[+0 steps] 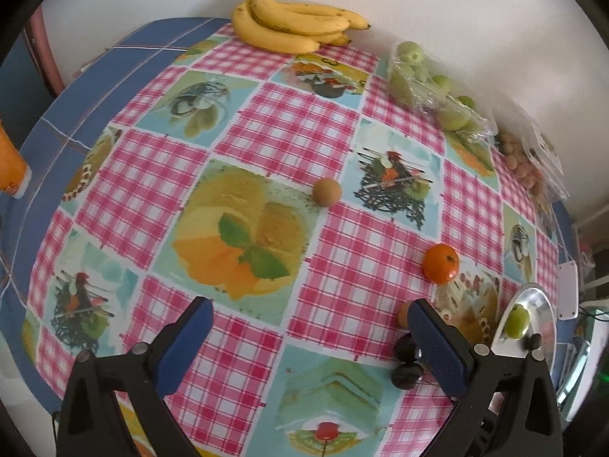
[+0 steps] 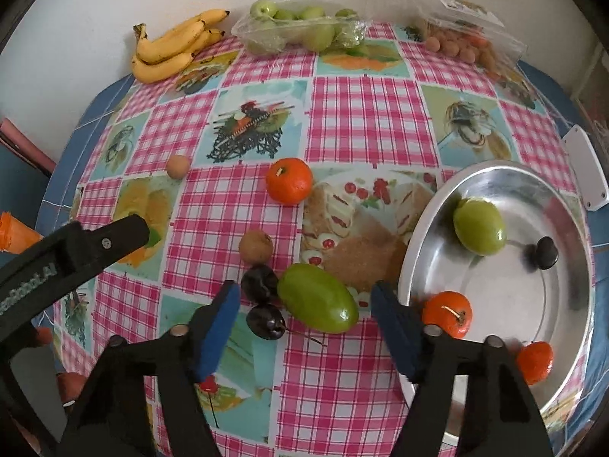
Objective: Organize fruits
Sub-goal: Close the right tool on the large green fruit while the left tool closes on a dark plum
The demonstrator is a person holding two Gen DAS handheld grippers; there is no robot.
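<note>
My right gripper stands parted around the green fruit, pads not touching; I'd centre, squeeze gently, avoiding the plums just left.

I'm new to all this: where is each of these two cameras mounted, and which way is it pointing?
Left wrist view: sits on the left gripper, looking steeply down along its open jaws at the checked tablecloth and bananas; only the jaws show.
Right wrist view: sits on the right gripper, looking down at a green fruit lying between its jaws, untouched, beside the metal bowl; the left gripper's finger shows too.
Shared: bananas, bowl, the loose orange.
</note>
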